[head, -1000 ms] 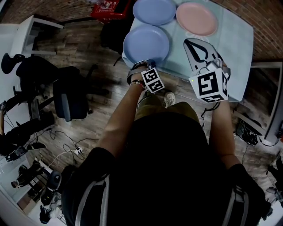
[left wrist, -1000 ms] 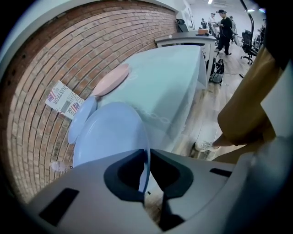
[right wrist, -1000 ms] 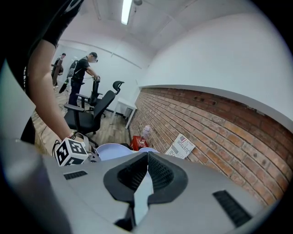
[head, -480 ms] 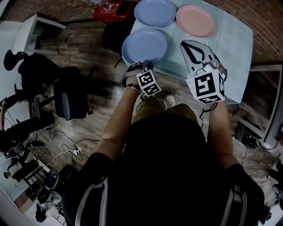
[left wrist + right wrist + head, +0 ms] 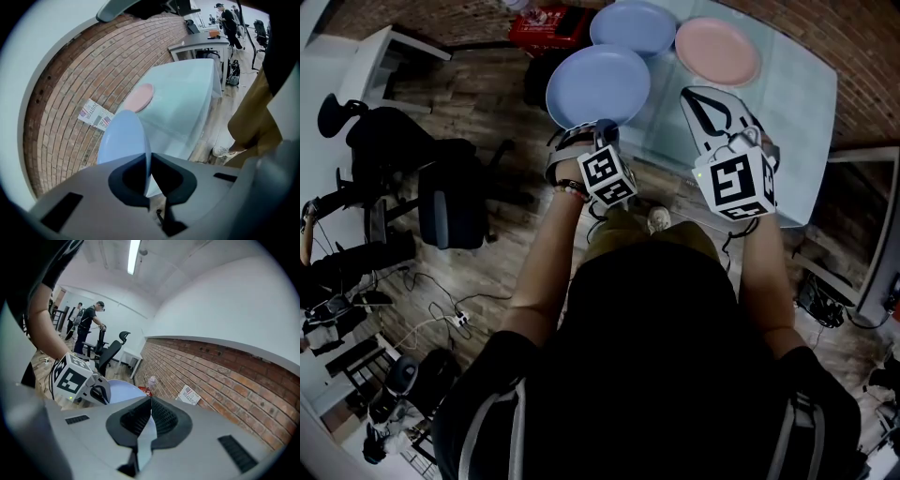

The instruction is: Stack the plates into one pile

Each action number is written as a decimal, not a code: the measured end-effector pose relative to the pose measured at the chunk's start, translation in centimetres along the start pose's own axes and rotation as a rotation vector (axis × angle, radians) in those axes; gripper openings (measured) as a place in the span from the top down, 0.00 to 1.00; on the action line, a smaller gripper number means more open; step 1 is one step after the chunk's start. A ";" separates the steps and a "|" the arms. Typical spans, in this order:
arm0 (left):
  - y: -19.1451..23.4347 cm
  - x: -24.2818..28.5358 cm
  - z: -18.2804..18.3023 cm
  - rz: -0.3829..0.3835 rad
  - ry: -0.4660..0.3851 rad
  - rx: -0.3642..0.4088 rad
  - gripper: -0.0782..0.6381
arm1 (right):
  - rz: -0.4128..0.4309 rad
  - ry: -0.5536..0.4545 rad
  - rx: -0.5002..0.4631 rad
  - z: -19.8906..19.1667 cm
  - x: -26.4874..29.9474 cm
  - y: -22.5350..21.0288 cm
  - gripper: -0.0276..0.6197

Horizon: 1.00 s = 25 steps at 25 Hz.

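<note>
The left hand-held gripper [image 5: 149, 174] is clamped on the near rim of a round pale-blue plate [image 5: 598, 82]. It holds the plate clear of the desk [image 5: 787, 103], which is covered in pale teal cloth, out by the desk's left corner. A 2nd round pale-blue plate [image 5: 633, 25] and a round pink plate [image 5: 717, 50] lie flat on the desk, just beside each other. The right hand-held gripper [image 5: 150, 411] has its jaws together on nothing.

The plates look stiff, light and smooth, probably plastic. Pinched at 1 edge, a plate may droop or slip, so a deep bite on the rim suits. No plate shows a label. A white card [image 5: 96, 114] against the brick wall carries flag prints and letters like "USTOR".
</note>
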<state>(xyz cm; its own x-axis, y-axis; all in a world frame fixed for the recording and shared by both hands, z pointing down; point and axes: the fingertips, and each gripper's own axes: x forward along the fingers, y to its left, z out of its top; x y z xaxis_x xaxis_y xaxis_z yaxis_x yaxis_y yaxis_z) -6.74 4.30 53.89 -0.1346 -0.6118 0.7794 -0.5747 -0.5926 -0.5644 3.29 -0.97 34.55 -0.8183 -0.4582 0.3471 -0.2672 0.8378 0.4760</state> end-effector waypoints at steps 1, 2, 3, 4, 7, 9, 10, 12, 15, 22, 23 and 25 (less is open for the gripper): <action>0.6 -0.8 0.5 0.017 -0.005 0.007 0.85 | 0.000 -0.005 -0.002 0.1 -0.2 0.0 0.90; 1.2 -1.6 1.0 0.031 -0.013 0.014 0.85 | 0.001 -0.010 -0.004 0.2 -0.5 0.0 0.90; 1.8 -2.5 1.7 0.043 -0.025 0.018 0.85 | 0.001 -0.014 -0.006 0.3 -0.7 -0.1 0.90; 2.3 -3.3 2.4 0.052 -0.036 0.020 0.85 | 0.001 -0.018 -0.008 0.4 -1.0 -0.1 0.90; 3.8 -5.5 4.0 0.085 -0.066 0.020 0.85 | 0.006 -0.032 -0.013 0.6 -1.5 -0.2 0.90; 4.7 -7.0 5.0 0.110 -0.088 0.021 0.85 | 0.009 -0.043 -0.019 0.8 -1.8 -0.1 0.90; 5.1 -7.7 5.5 0.122 -0.100 0.022 0.85 | 0.011 -0.047 -0.022 1.0 -1.9 -0.1 0.90; 6.0 -9.1 6.0 0.143 -0.120 0.026 0.85 | 0.014 -0.055 -0.027 1.5 -2.1 0.1 0.90; 7.0 -10.6 6.6 0.167 -0.134 0.029 0.85 | 0.023 -0.072 -0.037 2.2 -2.2 0.5 0.90; 7.7 -12.6 6.9 0.200 -0.156 0.035 0.85 | 0.039 -0.100 -0.058 3.6 -2.5 1.4 0.90; 7.8 -12.6 6.9 0.202 -0.157 0.037 0.85 | 0.040 -0.101 -0.059 3.7 -2.5 1.5 0.90; 7.7 -12.5 6.8 0.201 -0.158 0.036 0.85 | 0.040 -0.100 -0.060 3.6 -2.4 1.6 0.90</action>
<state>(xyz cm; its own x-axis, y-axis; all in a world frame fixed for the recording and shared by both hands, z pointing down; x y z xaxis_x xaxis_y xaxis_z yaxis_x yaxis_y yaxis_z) -4.03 3.80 37.95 -0.1141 -0.7918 0.6000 -0.5197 -0.4672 -0.7153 3.01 2.56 31.60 -0.8752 -0.3906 0.2855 -0.2052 0.8341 0.5120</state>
